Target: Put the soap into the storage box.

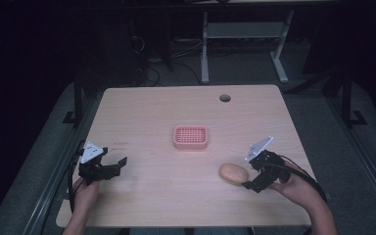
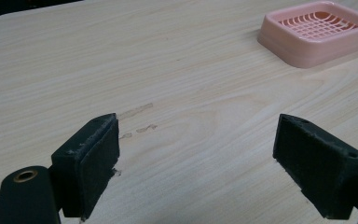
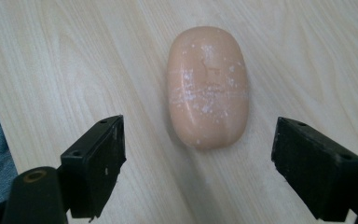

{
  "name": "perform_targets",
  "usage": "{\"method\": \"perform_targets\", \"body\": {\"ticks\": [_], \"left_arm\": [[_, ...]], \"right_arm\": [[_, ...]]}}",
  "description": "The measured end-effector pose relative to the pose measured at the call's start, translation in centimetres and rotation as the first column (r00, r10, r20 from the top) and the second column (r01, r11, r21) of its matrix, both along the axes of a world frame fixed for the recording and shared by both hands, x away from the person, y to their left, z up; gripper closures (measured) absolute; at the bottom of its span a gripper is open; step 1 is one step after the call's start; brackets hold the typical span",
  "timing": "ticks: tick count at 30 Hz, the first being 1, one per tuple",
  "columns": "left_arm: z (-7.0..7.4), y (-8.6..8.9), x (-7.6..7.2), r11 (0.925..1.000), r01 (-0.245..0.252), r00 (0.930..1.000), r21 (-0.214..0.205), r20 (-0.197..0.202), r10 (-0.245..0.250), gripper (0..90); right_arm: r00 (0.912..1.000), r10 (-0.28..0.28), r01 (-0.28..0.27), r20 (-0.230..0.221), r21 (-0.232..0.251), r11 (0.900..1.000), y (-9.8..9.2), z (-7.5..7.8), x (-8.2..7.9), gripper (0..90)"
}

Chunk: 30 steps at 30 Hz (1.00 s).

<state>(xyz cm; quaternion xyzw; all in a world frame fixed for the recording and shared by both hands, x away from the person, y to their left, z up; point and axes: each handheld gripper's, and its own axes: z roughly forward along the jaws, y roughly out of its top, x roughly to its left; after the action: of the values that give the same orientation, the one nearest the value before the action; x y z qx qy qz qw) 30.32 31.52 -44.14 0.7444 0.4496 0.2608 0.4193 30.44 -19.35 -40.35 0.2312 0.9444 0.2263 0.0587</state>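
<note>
Straddling the soap bar [image 3: 208, 86] near the desk's [image 1: 152, 196] front-right edge, the right tongs [image 3: 198, 163] stand wide open, empty; advance, then close across its narrow width. Left tongs [image 2: 196, 158] open, empty.

Soap bar [image 3: 208, 86] (white-flecked) lies ahead of spread jaws.

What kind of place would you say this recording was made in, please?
Probably a lab or office workspace: a pale wooden desk with a cable hole, another desk's white legs behind, and loose cables on the floor.
</note>
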Motion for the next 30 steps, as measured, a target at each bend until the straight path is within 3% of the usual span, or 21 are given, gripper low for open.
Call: {"method": "perform_targets", "body": {"ticks": [12,19,30], "left_arm": [[0.0,-0.1,0.1,1.0000,0.003,1.0000,0.006,-0.006,-0.003,14.2],[0.0,0.0,0.1,0.9999,0.005,0.9999,0.009,-0.010,-0.005,14.2],[-0.1,-0.1,0.1,1.0000,0.000,0.9999,-0.001,-0.014,0.000,14.2]], "right_arm": [[0.9989,0.047,-0.047,0.002,-0.016,0.9988,1.7,0.4,0.8,17.2],[0.9962,0.084,-0.085,-0.023,-0.047,0.9953,3.3,0.2,1.7,19.9],[0.9934,0.065,-0.075,-0.094,-0.110,0.9911,4.3,-1.2,3.6,19.9]]}}
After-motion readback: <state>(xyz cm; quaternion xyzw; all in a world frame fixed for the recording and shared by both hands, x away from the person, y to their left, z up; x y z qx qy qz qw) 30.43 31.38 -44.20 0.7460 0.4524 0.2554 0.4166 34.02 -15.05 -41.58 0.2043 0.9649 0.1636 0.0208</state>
